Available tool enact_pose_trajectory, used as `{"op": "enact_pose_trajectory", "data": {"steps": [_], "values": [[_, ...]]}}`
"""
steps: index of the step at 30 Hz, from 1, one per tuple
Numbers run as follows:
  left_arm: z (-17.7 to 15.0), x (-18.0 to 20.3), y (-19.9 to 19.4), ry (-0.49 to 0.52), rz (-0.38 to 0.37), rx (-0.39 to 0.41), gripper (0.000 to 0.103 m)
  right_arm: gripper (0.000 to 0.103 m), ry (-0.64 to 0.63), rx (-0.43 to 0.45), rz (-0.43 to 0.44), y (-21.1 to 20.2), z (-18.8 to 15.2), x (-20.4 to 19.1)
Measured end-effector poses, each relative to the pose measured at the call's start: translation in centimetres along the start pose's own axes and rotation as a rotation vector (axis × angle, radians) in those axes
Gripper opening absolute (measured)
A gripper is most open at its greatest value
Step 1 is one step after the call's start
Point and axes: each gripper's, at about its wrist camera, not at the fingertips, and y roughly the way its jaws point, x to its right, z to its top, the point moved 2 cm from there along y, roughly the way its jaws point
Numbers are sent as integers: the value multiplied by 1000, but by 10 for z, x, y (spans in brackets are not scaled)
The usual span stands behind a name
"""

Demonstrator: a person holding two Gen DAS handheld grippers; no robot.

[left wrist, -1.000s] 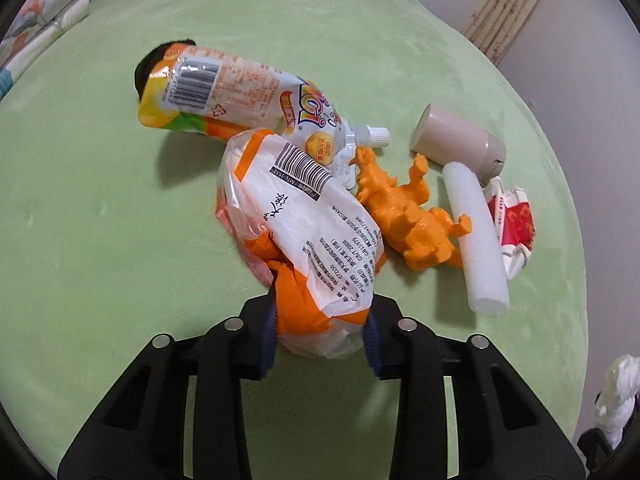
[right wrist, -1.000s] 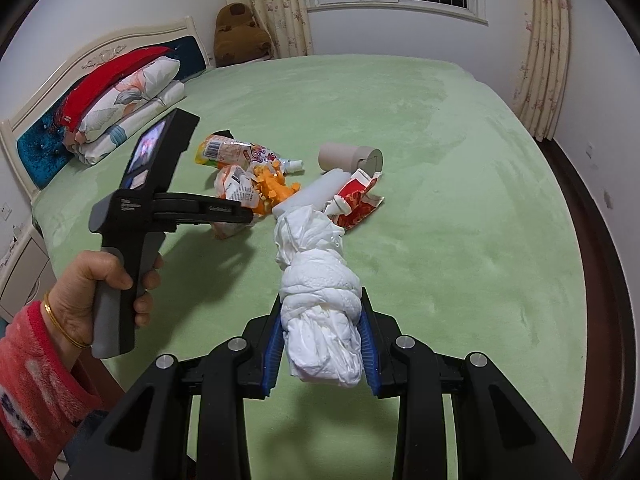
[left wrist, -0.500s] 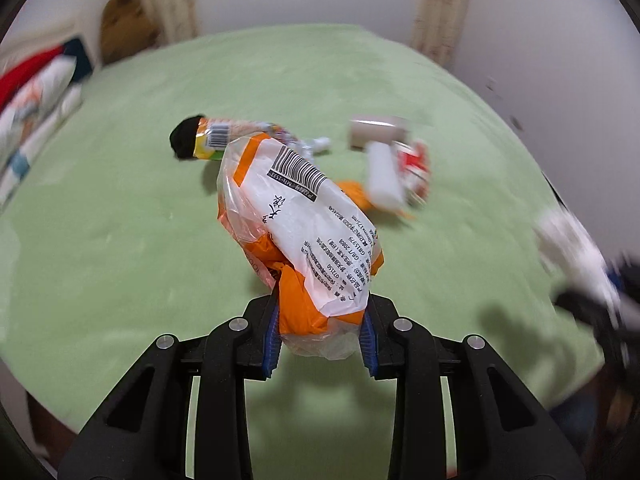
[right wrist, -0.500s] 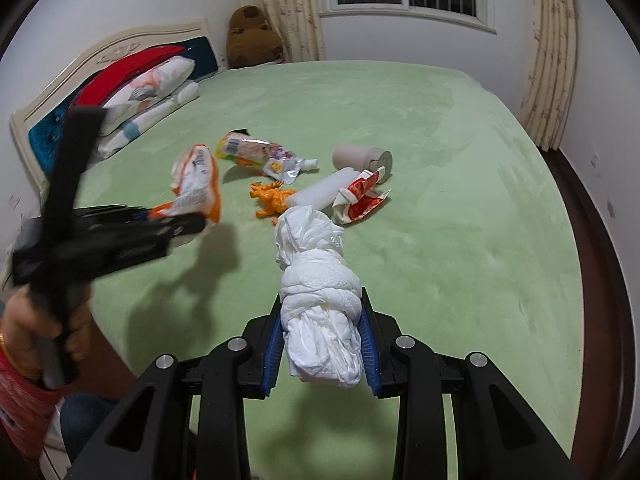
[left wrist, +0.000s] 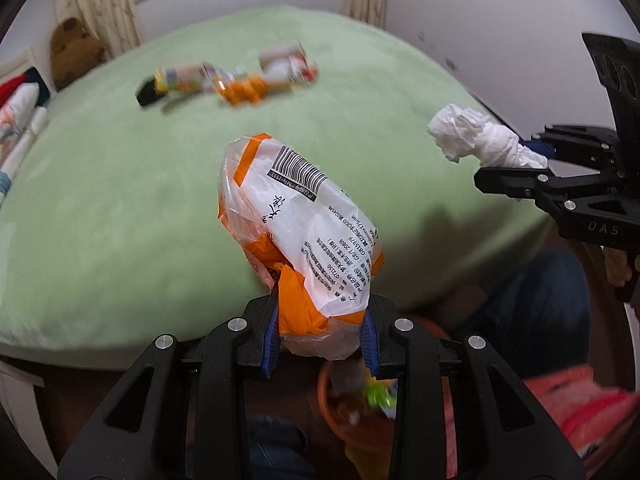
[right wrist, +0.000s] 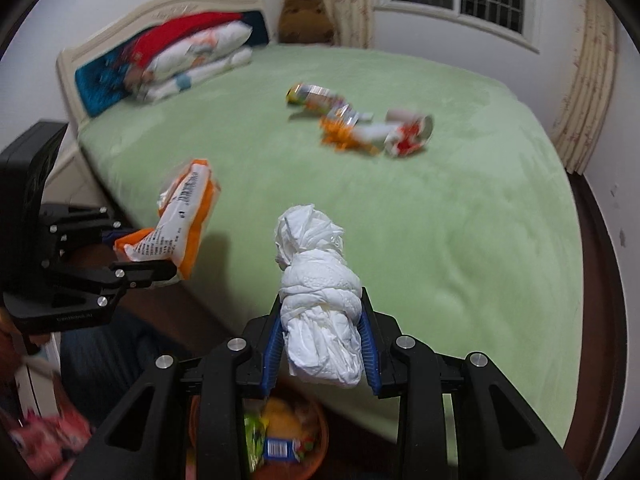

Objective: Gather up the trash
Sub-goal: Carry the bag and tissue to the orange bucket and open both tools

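Note:
My left gripper [left wrist: 320, 340] is shut on an orange and white plastic wrapper [left wrist: 304, 224] with a barcode, held over the near edge of the green bed [left wrist: 100, 200]. In the right wrist view the same wrapper [right wrist: 180, 220] hangs at the left. My right gripper [right wrist: 320, 344] is shut on a twisted wad of white tissue [right wrist: 316, 292], which also shows in the left wrist view as the white tissue [left wrist: 476, 140] at the right. Below both grippers stands an orange bin [right wrist: 316, 456] holding several bits of trash; the same bin [left wrist: 332, 404] shows under the left fingers.
Further trash lies mid-bed: a drink pouch [right wrist: 316, 98], an orange toy [right wrist: 340, 136], a white tube, a red and white packet [right wrist: 408, 140] and a paper roll. Pillows [right wrist: 192, 60] and a brown plush [right wrist: 304, 12] sit at the headboard. A person's legs and red sleeve are near the bin.
Both grippers have pulled back from the pile of trash to the bed's near edge, each still holding its item. The orange bin has come into view beneath them.

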Motion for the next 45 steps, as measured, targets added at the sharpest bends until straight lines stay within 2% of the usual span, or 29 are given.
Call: {"op": "enact_pose_trajectory", "data": {"steps": [9, 14, 18, 19, 20, 21, 22, 26, 36, 45], "values": [[-70, 24, 60, -15, -74, -221, 31, 33, -25, -219, 84, 48, -77, -33], [-101, 33, 92, -22, -107, -333, 31, 33, -22, -321, 101, 76, -107, -41], [-130, 39, 130, -66, -170, -464, 33, 34, -9, -422, 114, 104, -131, -45], [-136, 40, 139, -70, -174, -486, 35, 36, -2, -445, 107, 113, -137, -45], [-141, 41, 149, -80, -170, -515, 43, 40, -2, -461, 105, 119, -141, -45], [-144, 39, 154, -91, -160, -530, 56, 56, -4, -472, 101, 125, -145, -45], [-147, 37, 159, -101, -154, -544, 59, 71, -8, -473, 96, 127, -147, -45], [-148, 24, 163, -138, -142, -555, 68, 73, -2, -491, 92, 132, -152, -45], [-143, 20, 157, -158, -103, -540, 68, 75, 33, -481, 97, 125, -154, -41], [-121, 23, 118, -130, -102, -426, 68, 77, 31, -373, 103, 92, -120, -35]]}}
